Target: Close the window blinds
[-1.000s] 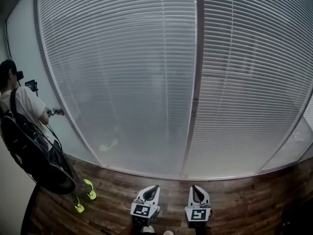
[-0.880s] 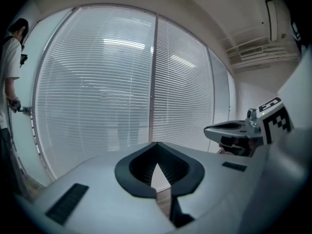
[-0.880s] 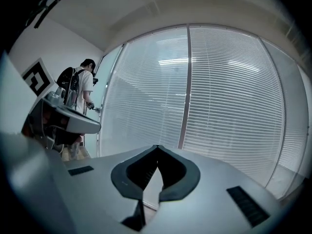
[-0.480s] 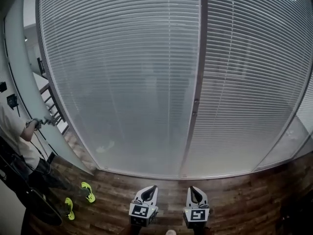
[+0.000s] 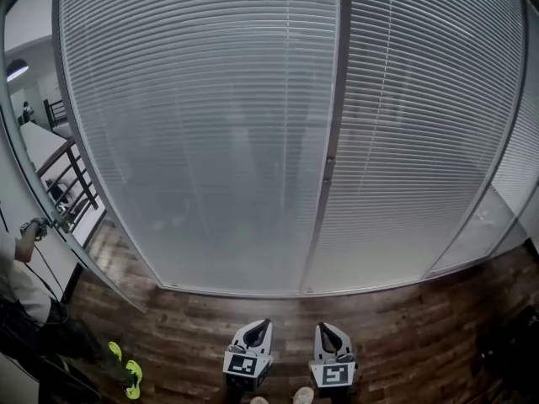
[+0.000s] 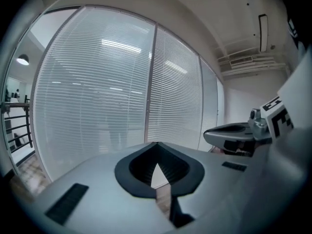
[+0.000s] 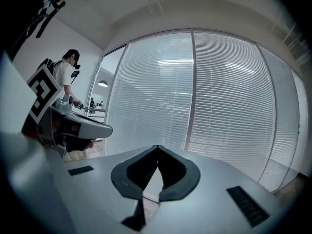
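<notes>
We hold both tongs low at the bottom centre of the head view, side by side and a little apart, pointing toward the window. The left tongs [image 5: 264,321] are closed, their dark tips meeting with nothing between them. The right tongs [image 5: 323,327] are closed and empty in the same way. Neither pair touches anything.

The white horizontal-slat window blinds [image 5: 194,133] fill most of the frame above the tongs, hanging from the top edge down to the floor line, well apart from both tips. Faint grey shapes show through the slats in the lower middle. A grey vertical metal post [image 5: 330,141] splits the blinds into a wide panel on the left and another on the right.

A dark brown wooden plank floor [image 5: 185,318] runs across the lower part of the frame, between the blinds and our tongs. At the lower left edge a person [image 5: 25,310] stands in bright yellow-green shoes [image 5: 128,373], one hand raised. Just above that hand, at the left edge, we see a dark metal railing [image 5: 72,183].
</notes>
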### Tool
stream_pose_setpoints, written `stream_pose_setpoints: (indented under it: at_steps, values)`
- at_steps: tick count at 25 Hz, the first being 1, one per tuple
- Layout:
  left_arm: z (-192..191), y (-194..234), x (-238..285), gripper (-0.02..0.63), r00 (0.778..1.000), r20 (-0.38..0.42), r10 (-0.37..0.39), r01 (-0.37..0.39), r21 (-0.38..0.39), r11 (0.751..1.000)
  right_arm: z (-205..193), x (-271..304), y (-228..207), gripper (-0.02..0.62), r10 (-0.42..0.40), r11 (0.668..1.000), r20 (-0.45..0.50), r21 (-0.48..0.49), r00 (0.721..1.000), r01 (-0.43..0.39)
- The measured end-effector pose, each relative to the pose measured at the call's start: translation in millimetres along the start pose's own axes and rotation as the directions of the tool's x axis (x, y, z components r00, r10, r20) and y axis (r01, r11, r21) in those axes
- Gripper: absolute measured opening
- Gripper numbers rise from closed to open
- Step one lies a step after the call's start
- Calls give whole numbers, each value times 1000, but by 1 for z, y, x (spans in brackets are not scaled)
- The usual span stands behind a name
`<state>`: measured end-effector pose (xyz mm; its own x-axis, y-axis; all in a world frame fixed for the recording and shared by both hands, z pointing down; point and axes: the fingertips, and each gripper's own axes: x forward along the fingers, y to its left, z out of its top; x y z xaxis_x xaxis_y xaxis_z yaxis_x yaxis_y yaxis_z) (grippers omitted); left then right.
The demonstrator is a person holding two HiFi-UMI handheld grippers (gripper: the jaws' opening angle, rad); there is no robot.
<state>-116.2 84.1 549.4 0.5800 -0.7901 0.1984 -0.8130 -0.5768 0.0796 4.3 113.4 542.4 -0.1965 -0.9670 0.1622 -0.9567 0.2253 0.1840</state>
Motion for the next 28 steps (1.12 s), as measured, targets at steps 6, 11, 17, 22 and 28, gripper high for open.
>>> stream_pose_setpoints:
  at_steps: [6, 11, 17, 22, 28]
  values:
    - [2, -13, -5, 0, 1000, 18, 19, -20, 33, 999, -14, -15, -26, 3, -62, 998, -27, 0, 998, 62]
    - [24, -30, -9, 0, 998, 58, 29, -32, 45, 998, 1, -19, -39, 3, -35, 999, 11, 30, 999, 34]
    - [20, -50, -10, 0, 997, 47, 54, -56, 41, 998, 7, -33, -54, 3, -18, 999, 48, 41, 999, 16]
    - [22, -52, -14, 0, 995, 58, 82, -84, 43, 996, -4, -37, -58, 3, -13, 998, 42, 59, 999, 10]
    - [23, -49, -20, 0, 993, 61, 101, -103, 37, 994, 5, -34, -45, 3, 15, 999, 60, 43, 998, -18]
